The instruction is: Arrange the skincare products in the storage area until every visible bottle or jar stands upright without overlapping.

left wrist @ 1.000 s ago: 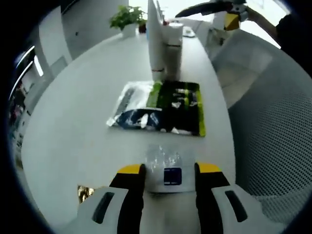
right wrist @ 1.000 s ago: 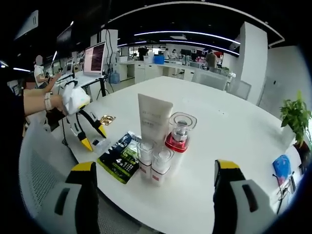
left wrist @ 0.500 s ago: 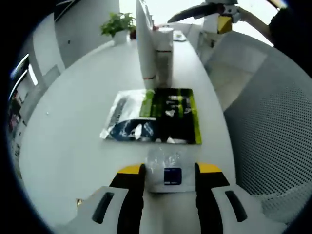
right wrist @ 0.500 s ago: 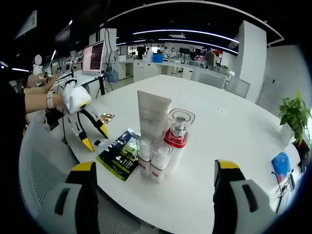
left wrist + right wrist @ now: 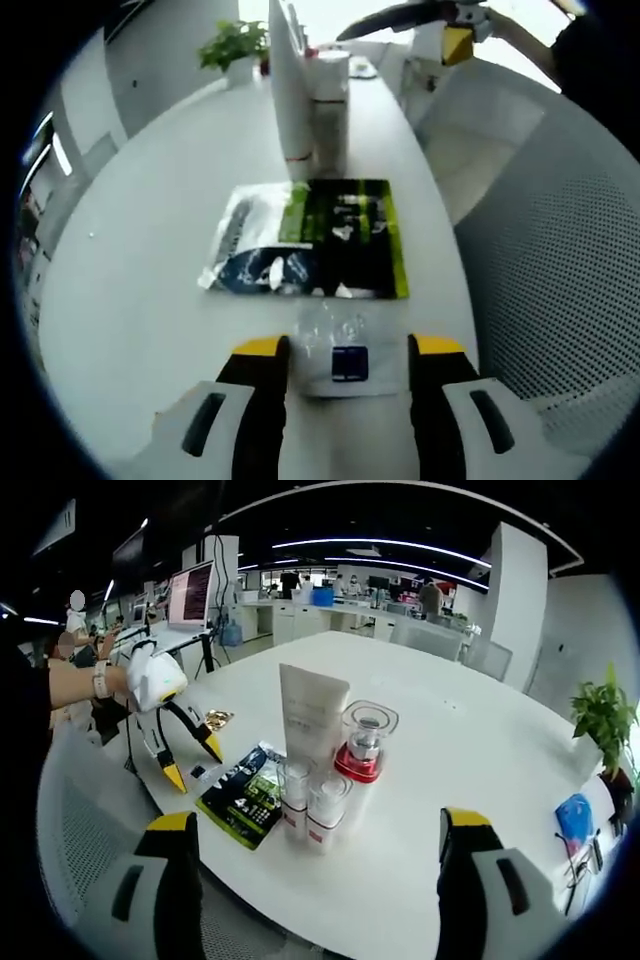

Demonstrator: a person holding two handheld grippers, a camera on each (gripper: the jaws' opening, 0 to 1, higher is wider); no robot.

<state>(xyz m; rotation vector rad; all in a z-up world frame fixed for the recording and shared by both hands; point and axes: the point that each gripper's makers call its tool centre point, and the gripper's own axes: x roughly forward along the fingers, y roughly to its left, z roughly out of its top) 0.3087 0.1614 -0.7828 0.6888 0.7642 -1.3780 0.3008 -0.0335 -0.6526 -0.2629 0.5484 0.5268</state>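
Note:
A tall white tube (image 5: 312,715) stands upright on the white table (image 5: 470,740) with a clear jar on a red base (image 5: 362,745) beside it. Two small clear bottles (image 5: 308,802) stand in front, close together. The tube (image 5: 285,90) rises at the far end of the left gripper view. A flat green-and-black sachet pack (image 5: 320,240) lies on the table, as does a small clear sachet (image 5: 345,355). My left gripper (image 5: 349,347) is open around that sachet, jaws just off its sides. My right gripper (image 5: 318,823) hangs wide open, short of the bottles.
A gold packet (image 5: 218,720) lies beyond the left gripper (image 5: 190,763). A potted plant (image 5: 605,720) and a blue item (image 5: 575,825) sit at the far right. A mesh chair (image 5: 560,250) stands against the table edge. Desks and monitors fill the room behind.
My left jaws have spread slightly away from the small sachet, which stays flat on the table. The left view has shifted a little. The right gripper and the bottles have not moved.

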